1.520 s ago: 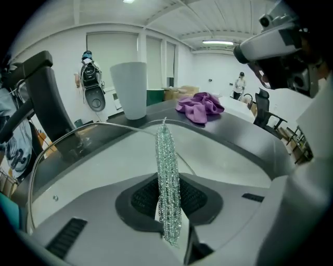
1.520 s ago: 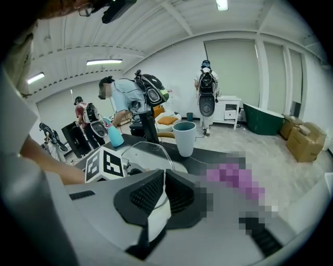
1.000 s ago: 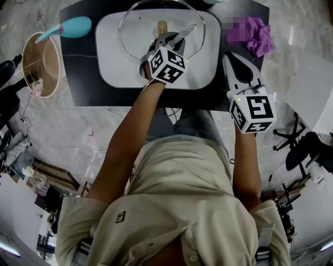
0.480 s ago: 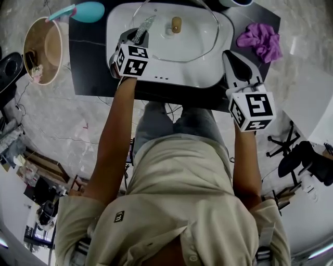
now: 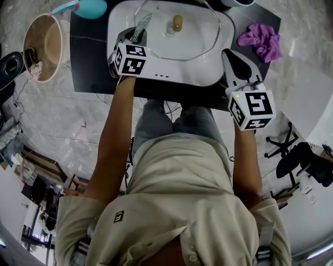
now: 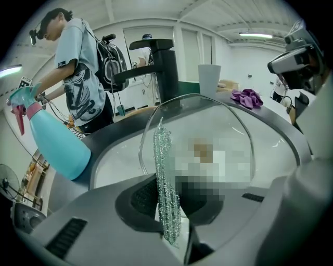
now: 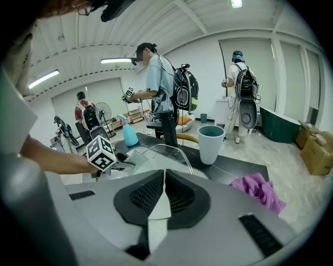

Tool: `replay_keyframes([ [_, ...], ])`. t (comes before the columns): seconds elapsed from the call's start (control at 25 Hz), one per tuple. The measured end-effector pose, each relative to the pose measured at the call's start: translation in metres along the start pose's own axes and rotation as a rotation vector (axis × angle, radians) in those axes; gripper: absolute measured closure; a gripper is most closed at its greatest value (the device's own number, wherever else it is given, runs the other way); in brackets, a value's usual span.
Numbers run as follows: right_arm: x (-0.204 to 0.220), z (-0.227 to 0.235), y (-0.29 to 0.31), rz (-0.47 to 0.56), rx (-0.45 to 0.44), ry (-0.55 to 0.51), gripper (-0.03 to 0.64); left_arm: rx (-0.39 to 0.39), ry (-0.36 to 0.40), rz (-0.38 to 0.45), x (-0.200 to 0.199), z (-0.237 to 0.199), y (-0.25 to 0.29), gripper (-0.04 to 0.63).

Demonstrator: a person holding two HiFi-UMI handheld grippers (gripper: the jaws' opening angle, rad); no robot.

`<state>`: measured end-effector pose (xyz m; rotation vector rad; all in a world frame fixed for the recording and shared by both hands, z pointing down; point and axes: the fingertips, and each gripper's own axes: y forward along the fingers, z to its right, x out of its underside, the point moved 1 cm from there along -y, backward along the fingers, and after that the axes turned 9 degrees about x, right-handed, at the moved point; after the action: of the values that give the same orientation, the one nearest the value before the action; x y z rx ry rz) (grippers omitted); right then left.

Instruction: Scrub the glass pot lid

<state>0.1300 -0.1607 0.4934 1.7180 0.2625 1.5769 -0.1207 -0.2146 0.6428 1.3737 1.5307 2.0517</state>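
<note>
The glass pot lid point(image 5: 195, 41) with its wooden knob point(image 5: 177, 23) lies in the white sink point(image 5: 203, 72). In the left gripper view the glass pot lid point(image 6: 208, 117) rises like an arch ahead of the jaws. My left gripper point(image 5: 136, 32) is at the sink's left rim, shut on a silver mesh scrubber point(image 5: 141, 24). The scrubber point(image 6: 167, 182) stands upright between the jaws, just short of the lid's left edge. My right gripper point(image 5: 229, 54) rests at the sink's right side, shut and holding nothing, also seen as right gripper point(image 7: 162, 184).
A black faucet point(image 6: 158, 67) and a pale cup point(image 7: 210, 143) stand behind the sink. A purple cloth point(image 5: 261, 38) lies on the black counter at right. A teal spray bottle point(image 5: 87, 8) and a round wooden bowl point(image 5: 44, 49) are at left. Other people stand in the room.
My left gripper moved with the scrubber from over the lid's middle to the sink's left rim, then stayed there. The right gripper has not moved.
</note>
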Motion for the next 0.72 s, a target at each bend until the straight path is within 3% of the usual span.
replay_keyframes([
  [0.72,0.008,0.008,-0.009,-0.005,0.013,0.028,0.589,0.015,0.021,-0.040,0.001,0.014,0.006,0.508],
])
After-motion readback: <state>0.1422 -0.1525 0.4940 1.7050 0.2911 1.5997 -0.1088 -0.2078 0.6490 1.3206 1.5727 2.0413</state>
